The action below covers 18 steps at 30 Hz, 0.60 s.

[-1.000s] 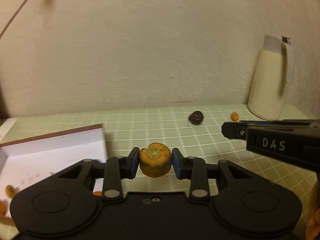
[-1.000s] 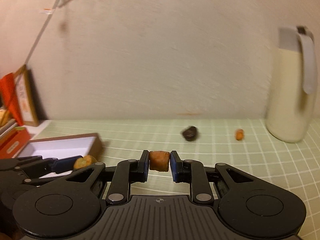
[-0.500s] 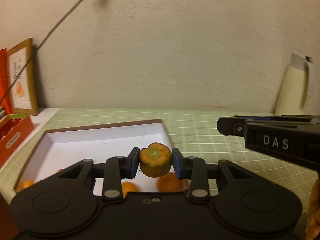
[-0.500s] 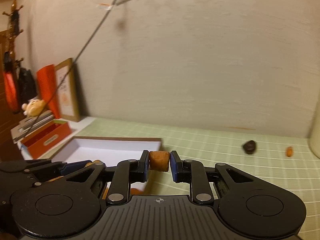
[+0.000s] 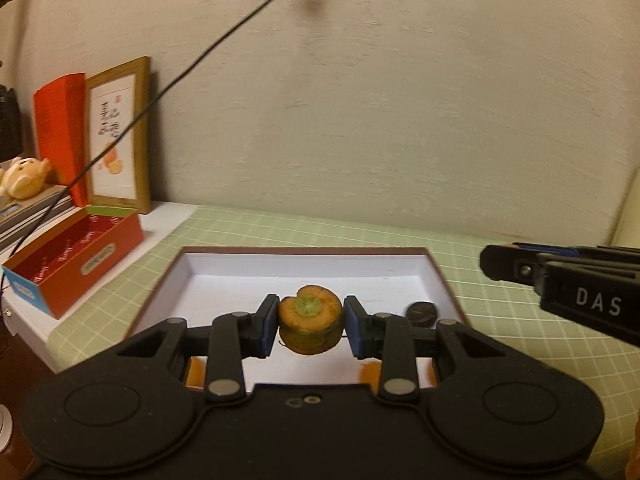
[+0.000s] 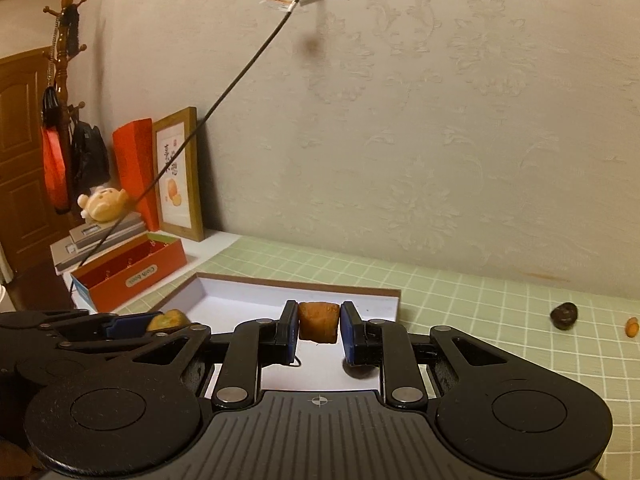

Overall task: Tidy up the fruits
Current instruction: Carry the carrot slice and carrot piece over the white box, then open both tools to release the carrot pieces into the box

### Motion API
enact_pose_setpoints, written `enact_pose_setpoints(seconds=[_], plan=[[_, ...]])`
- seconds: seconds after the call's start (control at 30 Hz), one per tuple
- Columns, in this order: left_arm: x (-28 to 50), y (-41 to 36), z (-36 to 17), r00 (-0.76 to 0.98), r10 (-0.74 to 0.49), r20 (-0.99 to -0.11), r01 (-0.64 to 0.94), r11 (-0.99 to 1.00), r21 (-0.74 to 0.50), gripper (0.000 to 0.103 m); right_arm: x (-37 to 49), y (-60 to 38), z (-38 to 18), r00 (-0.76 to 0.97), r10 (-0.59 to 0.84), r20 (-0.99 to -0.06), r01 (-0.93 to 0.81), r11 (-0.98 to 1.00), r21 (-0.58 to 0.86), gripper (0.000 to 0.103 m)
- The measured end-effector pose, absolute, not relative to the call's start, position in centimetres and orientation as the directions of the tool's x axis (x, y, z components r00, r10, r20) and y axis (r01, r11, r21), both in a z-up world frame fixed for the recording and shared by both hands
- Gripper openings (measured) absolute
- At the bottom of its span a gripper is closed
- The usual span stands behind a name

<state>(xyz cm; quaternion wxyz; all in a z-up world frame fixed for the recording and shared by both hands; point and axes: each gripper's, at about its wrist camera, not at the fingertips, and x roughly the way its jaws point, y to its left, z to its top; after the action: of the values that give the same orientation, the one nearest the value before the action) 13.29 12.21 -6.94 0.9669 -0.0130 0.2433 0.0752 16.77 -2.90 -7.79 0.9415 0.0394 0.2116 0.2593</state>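
My left gripper (image 5: 311, 326) is shut on a round orange fruit with a green stem end (image 5: 310, 323), held above the white-lined box (image 5: 304, 270). A dark round fruit (image 5: 422, 314) lies in the box at its right, and orange fruit bits (image 5: 370, 372) show under the fingers. My right gripper (image 6: 319, 326) is shut on a small orange-brown fruit piece (image 6: 318, 320), also over the box (image 6: 300, 294). In the right wrist view the left gripper (image 6: 120, 326) shows at the left edge with its fruit (image 6: 168, 319). The right gripper's finger (image 5: 560, 280) enters the left wrist view from the right.
On the green checked tablecloth (image 6: 480, 300) lie a dark fruit (image 6: 564, 315) and a small orange fruit (image 6: 632, 326) at the right. A red open carton (image 5: 76, 256), a framed picture (image 5: 118, 136), books with a plush toy (image 6: 102, 204) and a hanging black cable (image 6: 240, 76) stand left.
Both grippers swung left with their fruit, from over the bare cloth near the thermos to above the box. The thermos left both views; the red carton and picture came in.
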Motion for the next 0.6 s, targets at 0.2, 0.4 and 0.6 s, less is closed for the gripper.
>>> enact_pose_setpoints(seconds=[0.2,0.4,0.6], plan=[[14.0,15.0,-6.7,0.866,0.190,-0.462,-0.205,0.978,0.018,0.025,17.9,-1.1,-8.3,0.770,0.504,-0.392,-0.472,0.863,0.182,0.022],[15.4,17.2,-7.1,0.855,0.227,-0.466,-0.250,0.968,0.013,0.025,19.5,0.2,-9.2,0.768,0.488,-0.414,-0.457,0.871,0.179,0.022],[16.8,18.5,-7.7,0.841,0.248,-0.480,-0.269,0.963,0.026,0.025,21.2,1.5,-10.3,0.762,0.472,-0.444,-0.436,0.880,0.188,0.022]])
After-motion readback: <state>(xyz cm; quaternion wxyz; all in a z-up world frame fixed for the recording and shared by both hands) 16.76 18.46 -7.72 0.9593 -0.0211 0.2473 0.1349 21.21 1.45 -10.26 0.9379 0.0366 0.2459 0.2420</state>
